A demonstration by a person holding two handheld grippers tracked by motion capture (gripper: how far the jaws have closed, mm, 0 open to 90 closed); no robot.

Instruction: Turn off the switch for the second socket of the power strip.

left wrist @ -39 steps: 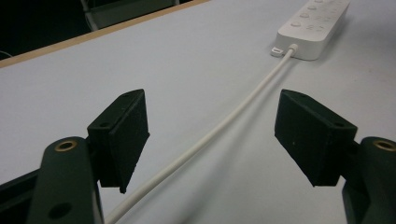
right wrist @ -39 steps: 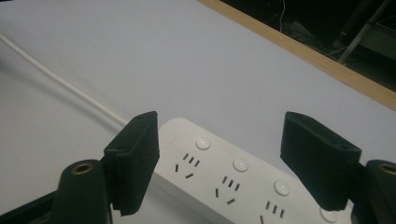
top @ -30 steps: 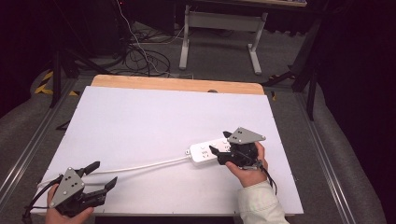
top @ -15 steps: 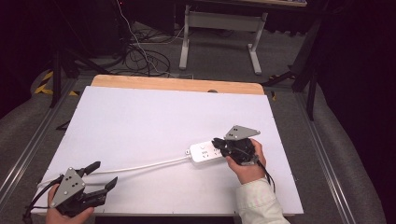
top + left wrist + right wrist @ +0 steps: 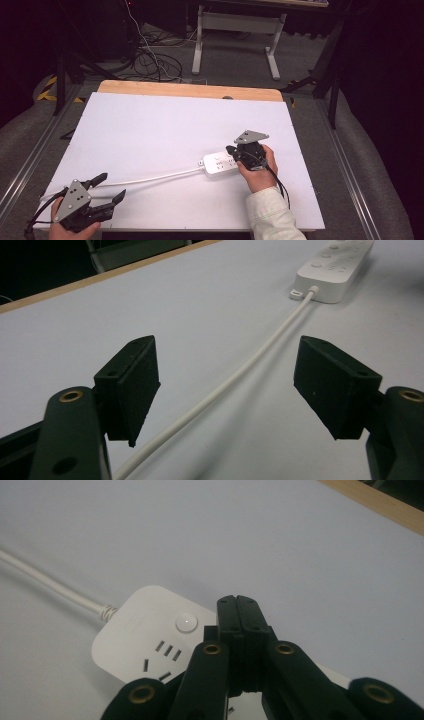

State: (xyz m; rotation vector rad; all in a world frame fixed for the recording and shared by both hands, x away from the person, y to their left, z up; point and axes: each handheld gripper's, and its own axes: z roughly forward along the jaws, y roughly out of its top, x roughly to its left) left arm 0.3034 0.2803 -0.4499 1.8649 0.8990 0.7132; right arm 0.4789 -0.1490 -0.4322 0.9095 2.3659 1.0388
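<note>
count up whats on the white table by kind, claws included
power strip: 1, white, with its white cord trailing off toward the left claw
claws: 2, black; the left claw is open, the right claw is shut over the strip
total: 3

power strips: 1 point(image 5: 220, 164) | white cords: 1 point(image 5: 150, 178) | claws: 2 point(image 5: 111, 190) point(image 5: 231, 150) | tables: 1 point(image 5: 150, 125)
</note>
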